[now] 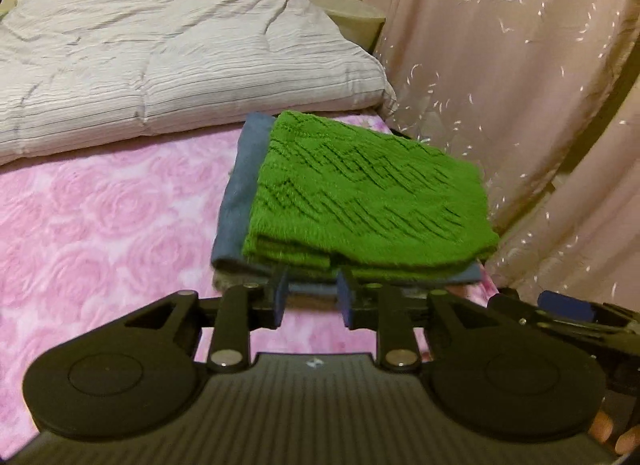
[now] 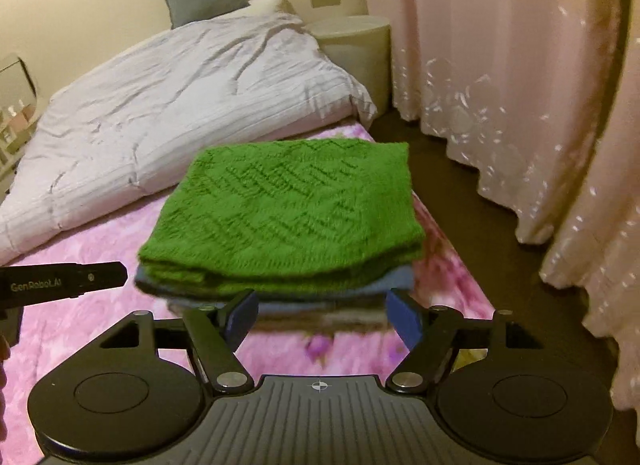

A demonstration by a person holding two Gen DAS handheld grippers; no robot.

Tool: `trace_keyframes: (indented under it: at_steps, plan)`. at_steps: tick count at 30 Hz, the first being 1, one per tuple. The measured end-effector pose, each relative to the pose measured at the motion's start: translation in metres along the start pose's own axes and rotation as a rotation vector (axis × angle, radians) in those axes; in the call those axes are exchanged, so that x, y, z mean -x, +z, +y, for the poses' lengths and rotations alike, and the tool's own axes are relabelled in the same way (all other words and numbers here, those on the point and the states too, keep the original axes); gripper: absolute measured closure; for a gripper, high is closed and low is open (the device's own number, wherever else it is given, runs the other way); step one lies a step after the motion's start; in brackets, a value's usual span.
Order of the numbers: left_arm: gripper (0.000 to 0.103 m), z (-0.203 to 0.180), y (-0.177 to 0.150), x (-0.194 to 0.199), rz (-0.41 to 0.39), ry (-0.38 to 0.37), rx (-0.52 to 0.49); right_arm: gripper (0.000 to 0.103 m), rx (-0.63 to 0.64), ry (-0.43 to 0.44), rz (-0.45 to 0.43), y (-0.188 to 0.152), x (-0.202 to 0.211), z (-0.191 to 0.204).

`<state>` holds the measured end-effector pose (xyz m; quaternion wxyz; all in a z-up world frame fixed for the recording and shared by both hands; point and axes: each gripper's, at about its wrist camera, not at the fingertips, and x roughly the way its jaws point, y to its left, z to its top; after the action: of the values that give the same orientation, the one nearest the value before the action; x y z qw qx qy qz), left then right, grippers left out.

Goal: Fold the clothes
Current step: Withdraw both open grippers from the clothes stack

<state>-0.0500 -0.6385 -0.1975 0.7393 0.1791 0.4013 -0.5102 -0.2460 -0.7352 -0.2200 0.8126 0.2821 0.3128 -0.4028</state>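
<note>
1. A folded green knitted garment [image 2: 286, 213] lies squared on top of a folded blue garment [image 1: 236, 201], and under that a grey-brown folded piece [image 2: 320, 315] shows at the near edge; the stack sits on the pink rose-patterned bedspread [image 1: 100, 225] close to the bed's right-hand edge, beside the floral curtain [image 1: 500, 65]
2. The left gripper [image 1: 312, 297] stands at the stack's near edge with its blue pads a narrow gap apart; the blue layer's edge seems to run between them, but I cannot tell whether they pinch it or only stand around it
3. The right gripper [image 2: 322, 311] is spread wide, its jaws flanking the near edge of the lower layers and holding nothing that I can see
4. As the things lie, the folding of these pieces looks done; the scene fits either a stack just squared off or one about to be lifted or shifted, and the pictures do not settle which
5. Risk: the stack sits near the mattress edge, with dark floor [image 2: 460, 185] below, so a push toward the curtain could tip it off
6. Risk: if the left pads grip only the blue layer, pulling would drag it out and skew or unfold the green knit above
7. Risk: loose knit could snag on a pad and open a fold
8. The rumpled grey striped duvet [image 1: 140, 45] lies well behind, clear of the stack
</note>
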Motion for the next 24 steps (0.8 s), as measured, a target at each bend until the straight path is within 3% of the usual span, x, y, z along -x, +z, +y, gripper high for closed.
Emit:
trace_keyframes:
  at_steps: [4, 6, 12, 24]
  plan:
    - [0.074, -0.005, -0.009, 0.048, 0.022, 0.017, 0.008, 0.027, -0.030, -0.009, 0.024, -0.008, 0.046, 0.014]
    - [0.072, -0.004, -0.014, 0.070, 0.040, 0.022, 0.015, 0.018, -0.038, -0.022, 0.029, -0.010, 0.067, 0.022]
    - [0.068, -0.002, -0.020, 0.127, 0.054, 0.028, 0.005, 0.017, -0.023, -0.033, 0.019, -0.008, 0.124, 0.043]
    - [0.063, -0.002, -0.014, 0.188, 0.017, 0.089, -0.032, 0.010, 0.014, -0.035, 0.036, 0.001, 0.183, 0.064]
